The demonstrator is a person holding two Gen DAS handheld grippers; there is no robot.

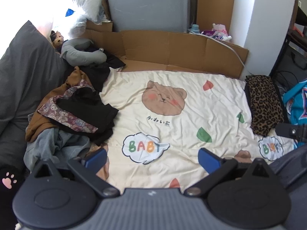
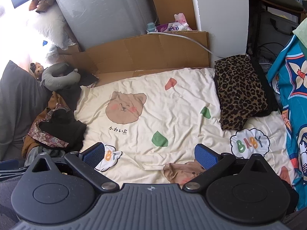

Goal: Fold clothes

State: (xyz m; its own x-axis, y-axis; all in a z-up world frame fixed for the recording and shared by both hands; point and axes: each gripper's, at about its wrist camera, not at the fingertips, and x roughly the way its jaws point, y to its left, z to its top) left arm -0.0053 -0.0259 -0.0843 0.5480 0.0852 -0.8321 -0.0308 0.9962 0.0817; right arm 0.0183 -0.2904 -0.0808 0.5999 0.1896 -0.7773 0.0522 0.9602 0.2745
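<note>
A heap of unfolded clothes (image 1: 76,111) lies at the left of the bed: black pieces, a floral garment, a brown one and blue jeans (image 1: 55,145). The same heap (image 2: 55,128) shows at the left in the right wrist view. A folded leopard-print garment (image 2: 239,92) rests at the bed's right edge, also seen from the left wrist (image 1: 264,105). My left gripper (image 1: 152,158) hangs open over the cream bear-print sheet (image 1: 172,103), just right of the heap. My right gripper (image 2: 149,156) is open above the sheet (image 2: 153,118), holding nothing.
Flattened cardboard (image 1: 172,46) lines the far side of the bed under a grey panel (image 1: 147,5). A grey neck pillow (image 1: 82,51) and dark grey pillow (image 1: 25,72) sit at the left. A blue patterned fabric (image 2: 291,99) hangs at the right. Bottles and packets (image 2: 172,26) stand behind the cardboard.
</note>
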